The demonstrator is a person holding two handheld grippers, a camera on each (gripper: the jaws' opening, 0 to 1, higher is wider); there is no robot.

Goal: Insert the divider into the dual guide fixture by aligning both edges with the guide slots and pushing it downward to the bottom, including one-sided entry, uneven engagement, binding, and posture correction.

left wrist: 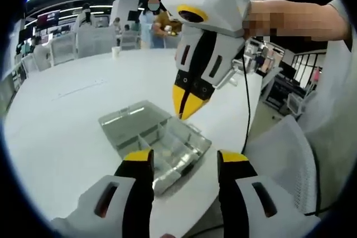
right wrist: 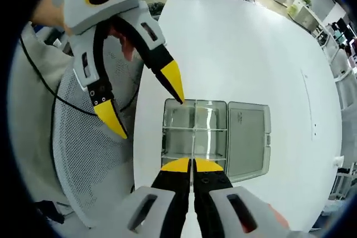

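Right gripper (right wrist: 192,165): jaws seen pressed together on a thin clear divider (right wrist: 193,137), held upright over the clear compartment box (right wrist: 181,135); box set near the white table's (right wrist: 251,48) edge, lid (right wrist: 247,137) laid open beside it; left gripper (left wrist: 186,157): jaws spread wide, nothing held, hovering above the box.

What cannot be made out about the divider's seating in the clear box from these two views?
- Right gripper view: the right gripper, shut on the divider, covers its near end, hiding that slot.
- Left gripper view: the clear box glares, so slot engagement is unreadable.
- Either view: divider depth cannot be told.
- Left gripper: open, touching nothing.
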